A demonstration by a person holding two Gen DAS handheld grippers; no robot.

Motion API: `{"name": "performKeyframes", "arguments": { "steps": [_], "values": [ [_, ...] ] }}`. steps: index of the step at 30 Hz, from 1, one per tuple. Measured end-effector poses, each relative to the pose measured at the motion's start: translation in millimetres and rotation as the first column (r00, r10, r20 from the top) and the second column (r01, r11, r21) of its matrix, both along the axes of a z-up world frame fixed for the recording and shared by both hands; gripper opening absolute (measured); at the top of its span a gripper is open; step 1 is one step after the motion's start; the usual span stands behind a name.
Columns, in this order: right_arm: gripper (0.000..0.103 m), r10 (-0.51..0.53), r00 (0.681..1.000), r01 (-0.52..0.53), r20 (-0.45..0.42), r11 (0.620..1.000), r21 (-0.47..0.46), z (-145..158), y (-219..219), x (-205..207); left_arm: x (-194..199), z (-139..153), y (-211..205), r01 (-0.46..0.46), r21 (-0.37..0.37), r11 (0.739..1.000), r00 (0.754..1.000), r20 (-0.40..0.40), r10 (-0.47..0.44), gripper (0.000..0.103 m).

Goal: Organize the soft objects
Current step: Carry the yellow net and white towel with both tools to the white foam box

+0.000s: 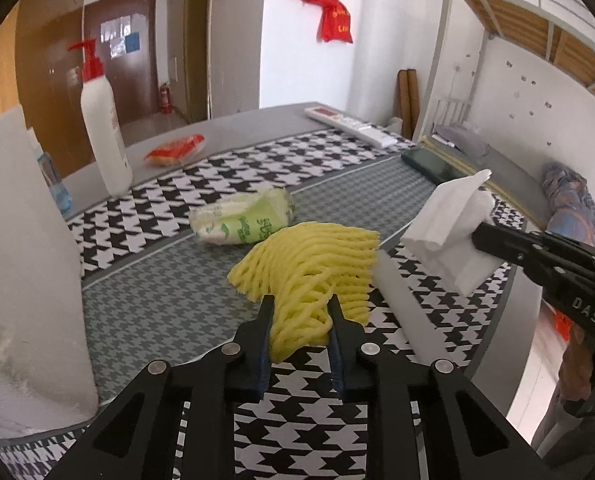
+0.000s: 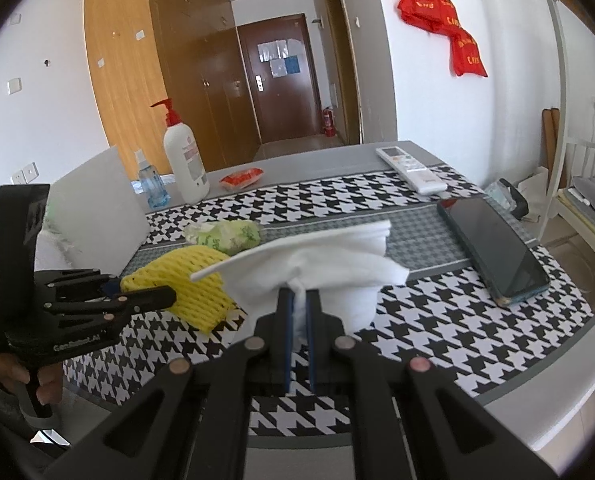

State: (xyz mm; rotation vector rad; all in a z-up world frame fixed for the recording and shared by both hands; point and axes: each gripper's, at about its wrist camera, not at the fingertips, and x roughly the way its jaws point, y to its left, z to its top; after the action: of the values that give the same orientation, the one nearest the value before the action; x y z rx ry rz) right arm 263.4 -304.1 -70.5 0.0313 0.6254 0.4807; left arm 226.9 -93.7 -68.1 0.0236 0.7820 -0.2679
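My left gripper [image 1: 301,308] is shut on one end of a yellow foam net [image 1: 313,264], which is squeezed between the two fingers and fans out over the houndstooth cloth [image 1: 177,304]. From the right wrist view the net [image 2: 185,280] lies beside that gripper [image 2: 165,294]. A folded white tissue [image 2: 337,268] is pinched in my right gripper [image 2: 300,292], which is shut on it and holds it above the cloth. The tissue [image 1: 453,224] and the right gripper [image 1: 481,236] also show at the right of the left wrist view. A green-printed soft pack [image 1: 243,218] lies just behind the net.
A white pump bottle [image 2: 185,160], a blue spray bottle [image 2: 151,184] and a red packet [image 2: 241,178] stand at the back. A remote [image 2: 411,168] and a dark phone [image 2: 493,248] lie to the right. A white box [image 1: 21,240] stands at the left edge.
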Motion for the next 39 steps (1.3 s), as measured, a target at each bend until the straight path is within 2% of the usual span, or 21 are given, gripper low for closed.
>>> {"name": "performKeyframes", "arguments": {
  "steps": [20,39],
  "values": [
    [0.009,0.015,0.998,-0.015,0.064,1.0,0.004,24,14,-19,-35,40,14,-0.038,0.0,0.999,0.988,0.148,0.037,0.025],
    [0.009,0.041,0.99,-0.043,0.132,0.999,0.016,48,33,-32,-54,76,41,-0.115,-0.016,0.993,0.953,0.279,0.115,0.025]
  ]
}}
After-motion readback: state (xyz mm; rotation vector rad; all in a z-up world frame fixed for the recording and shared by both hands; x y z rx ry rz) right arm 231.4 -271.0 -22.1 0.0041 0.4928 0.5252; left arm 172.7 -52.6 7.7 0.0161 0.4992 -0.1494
